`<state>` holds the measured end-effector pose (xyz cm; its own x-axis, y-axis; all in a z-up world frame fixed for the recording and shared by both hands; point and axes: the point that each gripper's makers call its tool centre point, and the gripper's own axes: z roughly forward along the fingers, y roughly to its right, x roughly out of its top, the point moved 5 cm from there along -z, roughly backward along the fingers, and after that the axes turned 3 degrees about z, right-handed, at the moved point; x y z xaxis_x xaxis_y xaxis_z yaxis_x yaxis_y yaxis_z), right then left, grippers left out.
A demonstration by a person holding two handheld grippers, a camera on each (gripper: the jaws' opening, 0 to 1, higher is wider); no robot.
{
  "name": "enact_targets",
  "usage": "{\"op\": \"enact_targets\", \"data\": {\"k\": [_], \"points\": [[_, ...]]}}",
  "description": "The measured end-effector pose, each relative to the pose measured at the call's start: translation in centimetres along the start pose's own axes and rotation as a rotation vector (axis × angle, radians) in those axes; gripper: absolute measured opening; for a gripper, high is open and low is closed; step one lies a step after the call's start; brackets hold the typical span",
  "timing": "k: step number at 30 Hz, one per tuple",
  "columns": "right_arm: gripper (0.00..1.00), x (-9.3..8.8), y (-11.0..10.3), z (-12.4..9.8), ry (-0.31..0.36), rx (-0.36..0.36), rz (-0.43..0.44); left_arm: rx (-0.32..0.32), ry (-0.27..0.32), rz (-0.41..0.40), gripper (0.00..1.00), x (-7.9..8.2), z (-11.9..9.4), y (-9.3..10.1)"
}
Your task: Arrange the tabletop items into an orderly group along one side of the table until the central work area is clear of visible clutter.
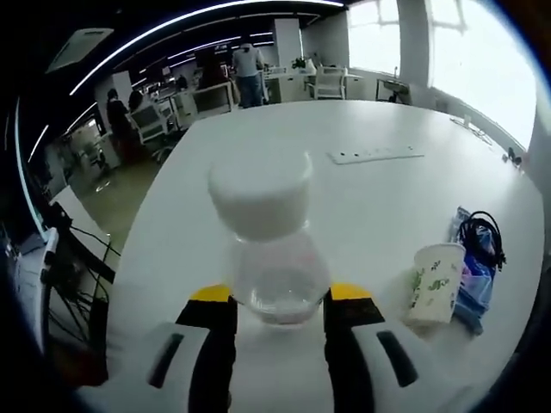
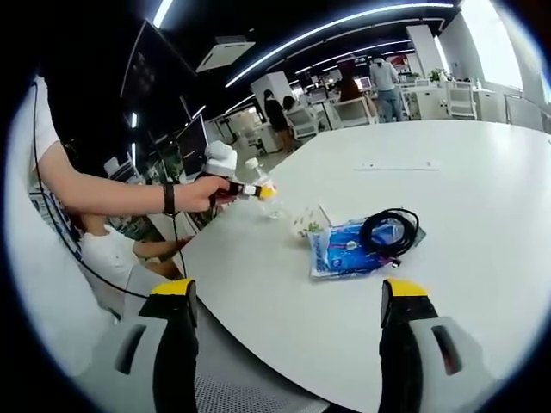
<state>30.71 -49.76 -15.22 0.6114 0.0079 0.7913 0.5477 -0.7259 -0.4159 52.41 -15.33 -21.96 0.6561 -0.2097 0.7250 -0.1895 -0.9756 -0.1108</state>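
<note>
A clear plastic bottle (image 1: 274,274) with a white cap (image 1: 261,194) stands between the yellow-tipped jaws of my left gripper (image 1: 282,298), which is shut on its lower body. To its right on the white table (image 1: 362,198) stand a paper cup (image 1: 435,284) with a green print, a blue packet (image 1: 476,292) and a coiled black cable (image 1: 482,234). In the right gripper view, my right gripper (image 2: 288,301) is open with nothing in it, near the table's edge. Beyond it lie the blue packet (image 2: 344,251), the cable (image 2: 389,231) and the cup (image 2: 306,225). A hand holds the left gripper (image 2: 258,191) at the bottle (image 2: 274,206).
A flat white strip (image 1: 375,155) lies far across the table, also seen in the right gripper view as a white strip (image 2: 392,165). A person's arm (image 2: 103,185) reaches in from the left. Desks, chairs and people fill the office behind.
</note>
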Motion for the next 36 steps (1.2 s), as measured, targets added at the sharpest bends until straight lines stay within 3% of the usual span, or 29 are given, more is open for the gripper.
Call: {"op": "enact_targets", "data": {"k": [9, 18, 20, 24, 36], "points": [[0.89, 1.1, 0.0, 0.2, 0.008, 0.025, -0.032, -0.01, 0.043, 0.045, 0.42, 0.6, -3.5, 0.8], [0.89, 2.8, 0.0, 0.2, 0.022, 0.05, -0.082, -0.02, 0.117, 0.069, 0.44, 2.6, -6.8, 2.1], [0.89, 3.0, 0.0, 0.2, 0.025, 0.056, -0.088, -0.006, 0.139, 0.107, 0.44, 3.0, -7.4, 2.3], [0.89, 3.4, 0.0, 0.0, 0.028, 0.061, -0.103, -0.027, 0.144, 0.115, 0.44, 3.1, -8.6, 3.5], [0.89, 4.8, 0.9, -0.5, 0.055, 0.058, -0.12, -0.106, 0.209, 0.17, 0.48, 6.7, -10.3, 7.6]]}}
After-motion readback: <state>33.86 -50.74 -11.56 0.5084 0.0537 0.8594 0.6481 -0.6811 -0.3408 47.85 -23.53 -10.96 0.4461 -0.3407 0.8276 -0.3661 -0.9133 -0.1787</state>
